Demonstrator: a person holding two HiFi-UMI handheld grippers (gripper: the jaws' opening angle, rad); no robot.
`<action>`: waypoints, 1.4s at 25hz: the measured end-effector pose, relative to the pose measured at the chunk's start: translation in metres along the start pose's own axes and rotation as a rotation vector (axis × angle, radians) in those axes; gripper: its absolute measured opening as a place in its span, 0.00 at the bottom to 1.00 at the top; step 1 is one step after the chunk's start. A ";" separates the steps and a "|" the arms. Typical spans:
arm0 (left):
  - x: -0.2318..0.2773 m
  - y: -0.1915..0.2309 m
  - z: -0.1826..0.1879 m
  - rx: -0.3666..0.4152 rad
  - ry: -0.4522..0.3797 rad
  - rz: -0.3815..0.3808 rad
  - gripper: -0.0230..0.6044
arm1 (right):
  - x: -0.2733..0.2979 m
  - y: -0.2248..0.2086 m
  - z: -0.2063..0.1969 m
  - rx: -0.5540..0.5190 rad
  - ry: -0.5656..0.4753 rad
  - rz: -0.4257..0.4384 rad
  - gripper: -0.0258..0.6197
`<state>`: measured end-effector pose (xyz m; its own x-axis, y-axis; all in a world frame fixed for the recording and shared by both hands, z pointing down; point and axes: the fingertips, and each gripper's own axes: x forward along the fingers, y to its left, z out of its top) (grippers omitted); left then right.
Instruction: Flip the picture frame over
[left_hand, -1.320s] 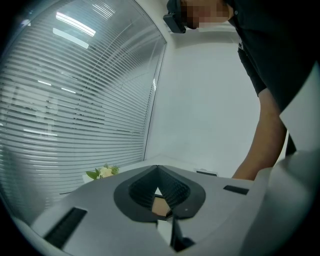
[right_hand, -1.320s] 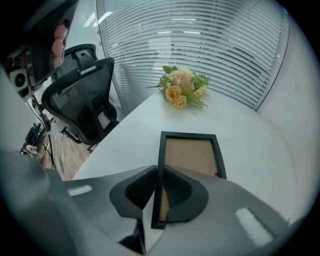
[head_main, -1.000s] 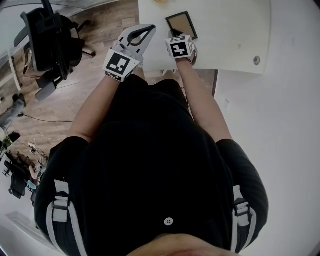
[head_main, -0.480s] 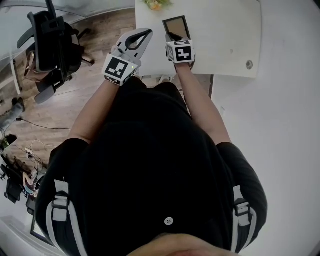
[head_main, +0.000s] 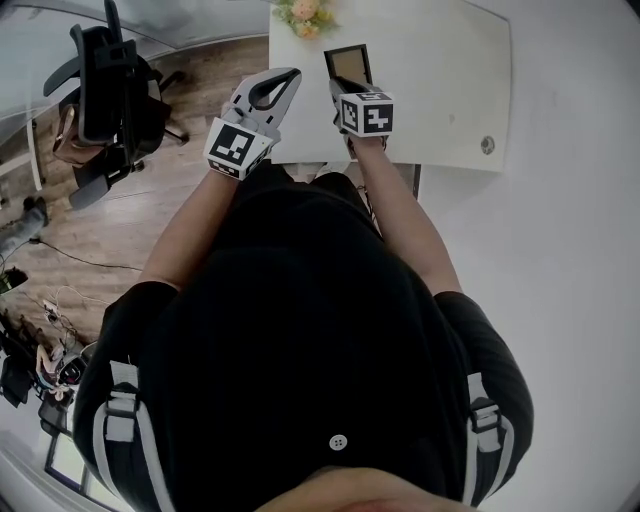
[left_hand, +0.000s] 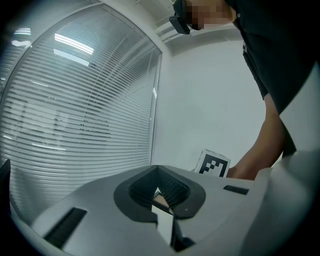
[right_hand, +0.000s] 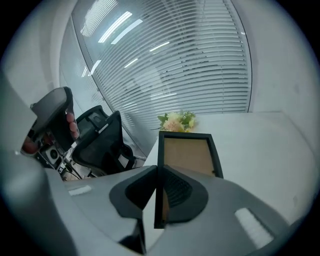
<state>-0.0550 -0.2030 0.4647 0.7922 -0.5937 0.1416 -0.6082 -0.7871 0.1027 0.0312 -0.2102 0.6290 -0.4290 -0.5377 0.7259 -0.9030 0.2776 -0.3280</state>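
Note:
The picture frame (head_main: 348, 63), black-rimmed with a brown board showing, sits near the left edge of the white table (head_main: 440, 90). My right gripper (head_main: 338, 88) is shut on its near left rim. In the right gripper view that rim (right_hand: 159, 200) runs between the pads and the frame (right_hand: 187, 152) stretches away from the jaws. My left gripper (head_main: 292, 74) hovers just left of the frame, beside the table's edge, its tips together on nothing. In the left gripper view the shut jaws (left_hand: 158, 168) point almost level, with the right gripper's marker cube (left_hand: 214, 164) behind them.
A small bunch of flowers (head_main: 305, 15) lies at the table's far left corner, just beyond the frame. A black office chair (head_main: 105, 90) stands on the wooden floor to the left. A round grommet (head_main: 487, 145) sits near the table's right side. Blinds (right_hand: 190, 65) cover the windows.
Both grippers have risen and moved farther over the table. The right one carries the frame's near rim with it. The flowers have come into the head view.

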 end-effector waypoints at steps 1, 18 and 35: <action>0.000 -0.002 0.000 0.002 0.001 0.002 0.04 | -0.002 0.000 0.001 0.005 -0.003 0.011 0.12; 0.009 -0.014 -0.005 -0.022 0.001 0.045 0.04 | -0.017 0.005 0.007 0.286 -0.070 0.343 0.12; 0.004 -0.014 -0.022 -0.053 0.014 0.056 0.04 | -0.003 0.009 -0.006 0.742 -0.115 0.687 0.12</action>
<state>-0.0445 -0.1906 0.4857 0.7565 -0.6335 0.1621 -0.6533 -0.7429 0.1458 0.0243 -0.2014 0.6268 -0.8253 -0.5321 0.1891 -0.2310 0.0125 -0.9729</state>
